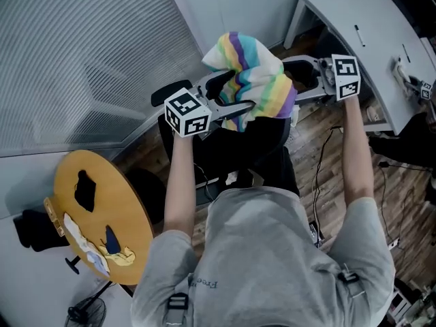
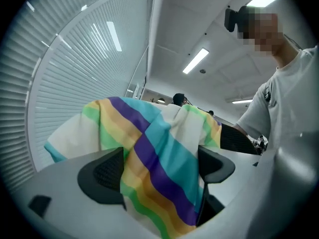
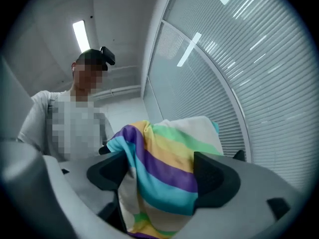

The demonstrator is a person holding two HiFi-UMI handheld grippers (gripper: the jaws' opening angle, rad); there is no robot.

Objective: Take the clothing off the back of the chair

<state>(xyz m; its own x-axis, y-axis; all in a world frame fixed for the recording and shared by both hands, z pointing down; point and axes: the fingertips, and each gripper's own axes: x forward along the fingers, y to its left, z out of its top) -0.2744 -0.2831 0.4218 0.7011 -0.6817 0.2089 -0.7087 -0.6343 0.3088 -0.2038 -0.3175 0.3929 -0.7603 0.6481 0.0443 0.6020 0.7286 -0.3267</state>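
Above the chair (image 1: 235, 150), left claw (image 2: 162, 171) and right claw (image 3: 162, 176) gape wide around the striped garment (image 1: 255, 73), unclamped; grasping it likely comes next.

Left gripper (image 2: 160, 169) and right gripper (image 3: 160, 173): jaws spread wide.

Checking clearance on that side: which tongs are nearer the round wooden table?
Left. The left tongs are on the side of the striped cloth facing the table; the right tongs are on its opposite side, toward the white desk.
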